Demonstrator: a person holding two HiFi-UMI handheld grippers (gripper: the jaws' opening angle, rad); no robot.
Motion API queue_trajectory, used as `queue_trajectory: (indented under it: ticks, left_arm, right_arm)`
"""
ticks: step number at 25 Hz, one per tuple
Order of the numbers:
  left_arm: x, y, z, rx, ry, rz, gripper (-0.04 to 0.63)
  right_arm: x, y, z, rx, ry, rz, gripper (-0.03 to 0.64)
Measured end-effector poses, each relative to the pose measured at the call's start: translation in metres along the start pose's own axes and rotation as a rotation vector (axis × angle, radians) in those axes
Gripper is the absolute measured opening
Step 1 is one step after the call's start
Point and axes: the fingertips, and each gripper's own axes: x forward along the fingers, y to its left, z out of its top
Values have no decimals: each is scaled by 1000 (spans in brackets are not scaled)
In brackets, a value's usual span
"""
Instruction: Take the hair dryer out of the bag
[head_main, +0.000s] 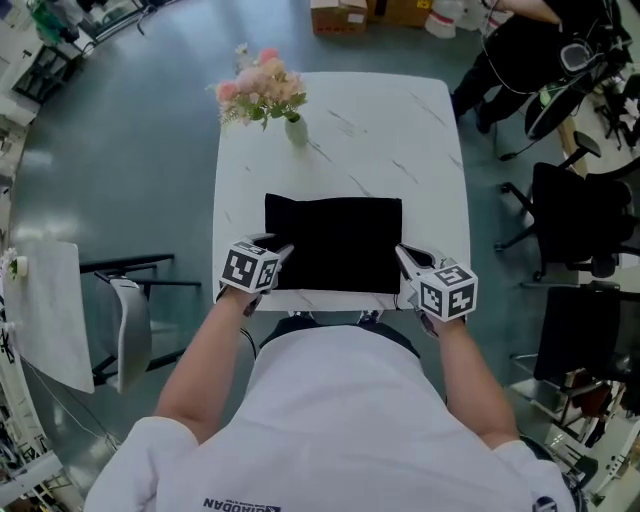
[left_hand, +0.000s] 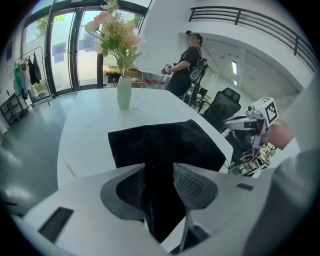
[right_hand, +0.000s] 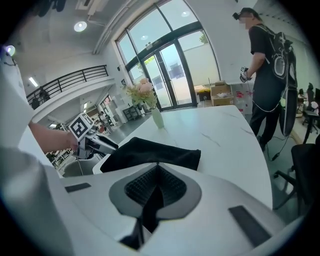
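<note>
bright, even indoor light; daylight pours through the glass doors. both gripper views bend strongly at dark rounded edges; near jaws blur.

The bag is lying on the tabletop's near half; the vase is standing behind it. A chair is standing rightward.

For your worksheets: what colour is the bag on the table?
The flat fabric bag is black; see head view.
</note>
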Motion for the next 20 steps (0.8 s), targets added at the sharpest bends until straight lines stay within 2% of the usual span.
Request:
queue_trajectory:
  ticks: [8,12,14,20]
  left_arm:
    - [-1,7,3,32,10,-32,150]
    - [-4,7,6,39,-6,-36,59]
    - [-5,8,5,35,-7,-35,43]
    - [-8,20,4,44,-19,23,26]
  right_arm:
    - [-9,-19,-5,43,-8,-63,18]
    - [-9,-32,-11,25,9,-100,18]
    - [-8,-38,-15,28,20,-110,18]
    - [3,-43,-26,11,66,-108,18]
